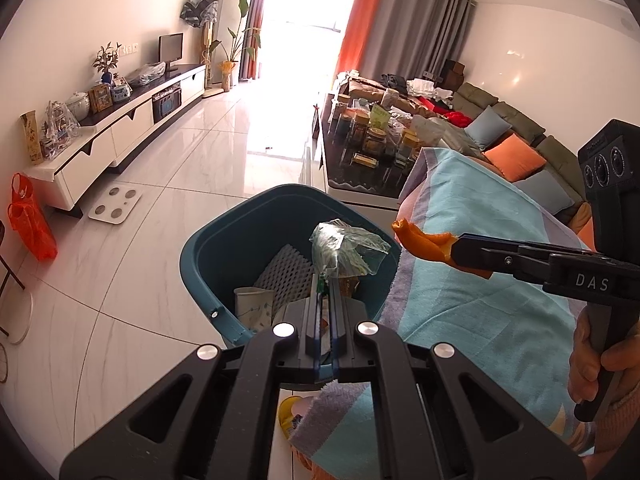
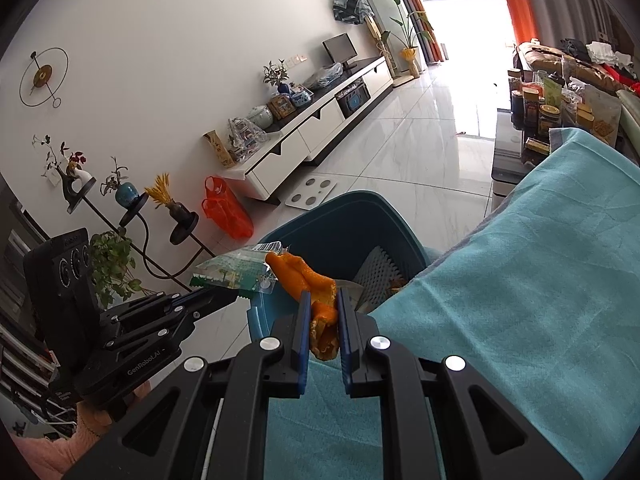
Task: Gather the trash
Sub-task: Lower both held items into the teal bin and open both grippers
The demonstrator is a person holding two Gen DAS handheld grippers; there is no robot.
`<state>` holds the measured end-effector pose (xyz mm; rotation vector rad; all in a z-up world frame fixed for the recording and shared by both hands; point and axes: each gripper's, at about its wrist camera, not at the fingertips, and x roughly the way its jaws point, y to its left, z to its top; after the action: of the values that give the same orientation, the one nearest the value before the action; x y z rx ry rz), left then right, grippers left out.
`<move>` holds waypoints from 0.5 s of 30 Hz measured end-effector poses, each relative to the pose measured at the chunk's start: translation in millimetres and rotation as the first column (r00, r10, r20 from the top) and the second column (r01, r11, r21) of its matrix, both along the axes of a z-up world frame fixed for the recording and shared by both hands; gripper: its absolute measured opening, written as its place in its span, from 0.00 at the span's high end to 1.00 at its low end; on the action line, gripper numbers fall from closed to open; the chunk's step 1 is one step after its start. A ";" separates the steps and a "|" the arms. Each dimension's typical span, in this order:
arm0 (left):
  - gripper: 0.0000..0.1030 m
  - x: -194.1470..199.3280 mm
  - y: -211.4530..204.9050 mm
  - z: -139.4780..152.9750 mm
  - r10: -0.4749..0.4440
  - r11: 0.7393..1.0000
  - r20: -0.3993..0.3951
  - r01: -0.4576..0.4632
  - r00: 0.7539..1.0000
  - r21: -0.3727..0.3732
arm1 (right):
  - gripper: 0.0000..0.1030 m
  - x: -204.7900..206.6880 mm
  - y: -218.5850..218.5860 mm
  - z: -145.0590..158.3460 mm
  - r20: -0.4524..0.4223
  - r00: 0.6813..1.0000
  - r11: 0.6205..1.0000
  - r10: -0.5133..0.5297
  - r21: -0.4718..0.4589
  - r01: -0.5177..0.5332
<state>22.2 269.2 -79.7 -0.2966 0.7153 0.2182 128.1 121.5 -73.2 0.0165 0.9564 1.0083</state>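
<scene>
The right gripper [image 2: 323, 300] has its blue-padded jaws pressed on a crumpled strip of orange peel [image 2: 304, 276], whose free end sticks out past the fingertips over the open teal plastic bin [image 2: 352, 216] just ahead. To the left of it, the left gripper [image 2: 224, 294] reaches in from the side, pinching a crinkled clear plastic wrapper with green print [image 2: 232, 268] that hangs at the bin's near rim. A turquoise cloth [image 2: 520, 280] spreads under and to the right of the claw.

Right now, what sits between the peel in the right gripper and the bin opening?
Nothing solid. In the right wrist view the orange peel hangs past the teal cloth, right at the blue bin's near rim; the plastic wrapper hangs beside it.
</scene>
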 end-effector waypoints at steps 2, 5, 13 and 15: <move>0.97 0.8 1.8 -3.2 0.001 1.000 -0.006 -0.001 1.000 -0.002 | 0.89 0.8 2.8 -0.5 -0.002 1.000 1.000 0.003 -0.005 -0.003; 0.97 4.4 3.3 -7.0 0.003 1.000 -0.016 -0.003 1.000 -0.009 | 0.89 2.8 7.2 -0.9 -0.001 1.000 1.000 0.004 -0.016 -0.004; 0.97 12.1 7.7 -14.5 0.013 1.000 -0.028 -0.013 1.000 -0.019 | 0.89 7.1 18.2 -1.2 -0.001 1.000 0.999 0.010 -0.042 -0.010; 0.97 14.4 8.2 -15.8 0.013 1.000 -0.028 -0.014 1.000 -0.020 | 0.89 8.1 21.1 -2.2 -0.002 1.000 0.999 0.014 -0.050 -0.014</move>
<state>36.7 277.4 -95.5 -0.3179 0.7438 0.2285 136.3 142.6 -75.3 -0.0306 0.9836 0.9970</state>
